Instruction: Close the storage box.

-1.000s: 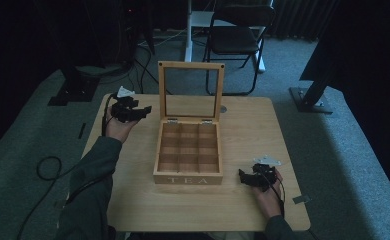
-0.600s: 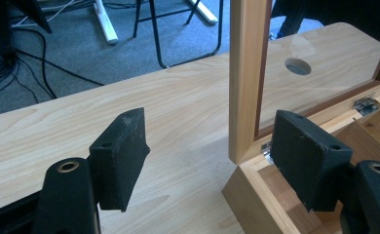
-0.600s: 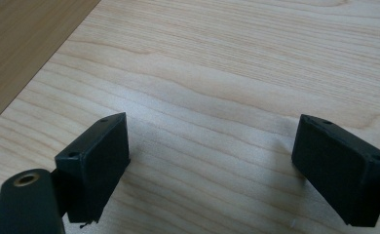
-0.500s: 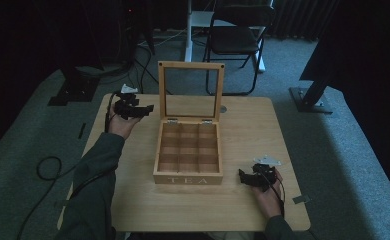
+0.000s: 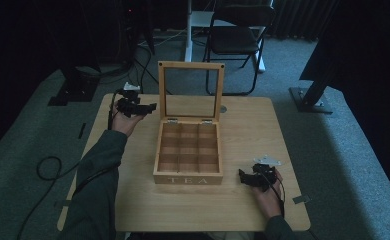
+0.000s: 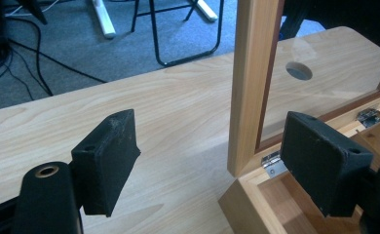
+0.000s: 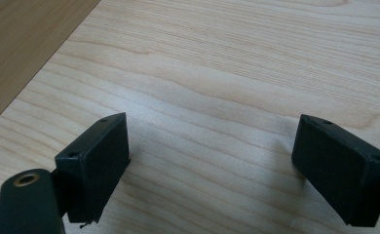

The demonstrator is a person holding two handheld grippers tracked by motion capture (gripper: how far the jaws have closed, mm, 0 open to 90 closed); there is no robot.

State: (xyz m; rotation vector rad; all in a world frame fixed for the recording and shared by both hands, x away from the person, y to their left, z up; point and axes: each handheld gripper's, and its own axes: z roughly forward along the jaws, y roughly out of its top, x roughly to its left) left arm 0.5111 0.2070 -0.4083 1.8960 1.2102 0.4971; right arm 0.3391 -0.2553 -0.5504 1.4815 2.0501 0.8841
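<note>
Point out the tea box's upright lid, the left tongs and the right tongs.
lid (image 5: 190, 66): high view, on the top rail of its wooden frame.
left tongs (image 5: 151, 106): high view, midway between the open fingertips, beside the lid's left edge.
right tongs (image 5: 241, 176): high view, between the open fingertips, right of the box.

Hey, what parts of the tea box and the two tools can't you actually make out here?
- Tea box compartments: high view, dim and small; contents unclear.
- Lid top: left gripper view, cut off by the upper edge.
- Left tool opening: high view, too small; left gripper view shows jaws apart.
- Right tool body: right gripper view, cropped below.
</note>
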